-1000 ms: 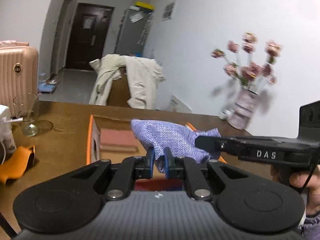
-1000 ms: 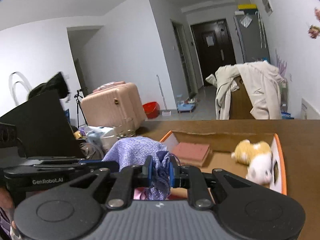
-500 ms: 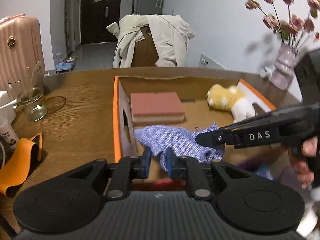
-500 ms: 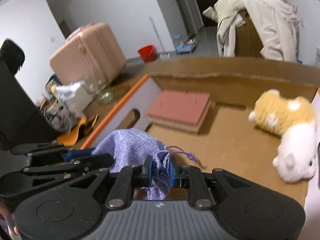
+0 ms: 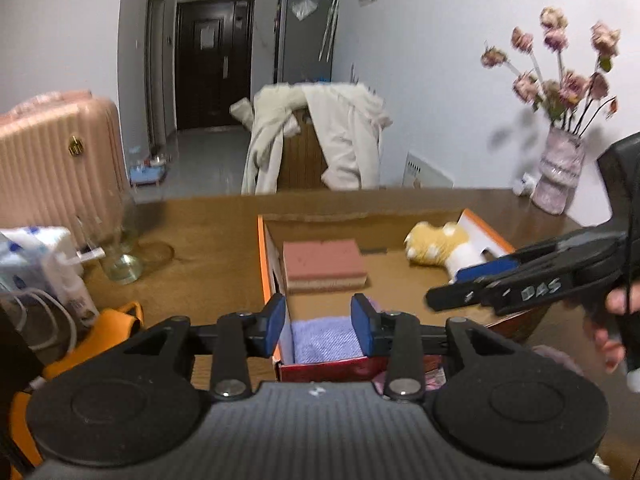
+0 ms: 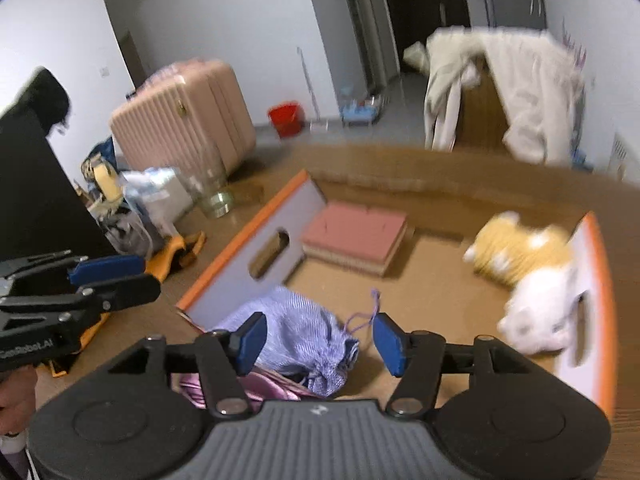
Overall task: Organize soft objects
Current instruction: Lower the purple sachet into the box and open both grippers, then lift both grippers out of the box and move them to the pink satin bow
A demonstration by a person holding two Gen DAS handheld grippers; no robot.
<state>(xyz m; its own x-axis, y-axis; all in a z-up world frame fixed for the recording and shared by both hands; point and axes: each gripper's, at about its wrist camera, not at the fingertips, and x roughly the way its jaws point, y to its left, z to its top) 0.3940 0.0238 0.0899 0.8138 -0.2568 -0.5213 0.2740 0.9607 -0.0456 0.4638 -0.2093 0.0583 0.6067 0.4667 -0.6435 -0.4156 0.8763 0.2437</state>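
purple pouch (image 6: 294,336) is lying in the box (image 6: 256,248) at 6 o'clock; both jaws are standing wide open, holding nothing.

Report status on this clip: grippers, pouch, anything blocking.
Left gripper open, right gripper open, both empty. Purple pouch lying in the cardboard box, near corner. Pink sponge and plush toy also inside, clear of the pouch.

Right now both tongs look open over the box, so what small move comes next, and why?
Probably lift both tongs away. The left tongs and right tongs are open and empty, and the purple pouch already lies in the box beside the sponge and plush. Pink cloth by the box may be next.
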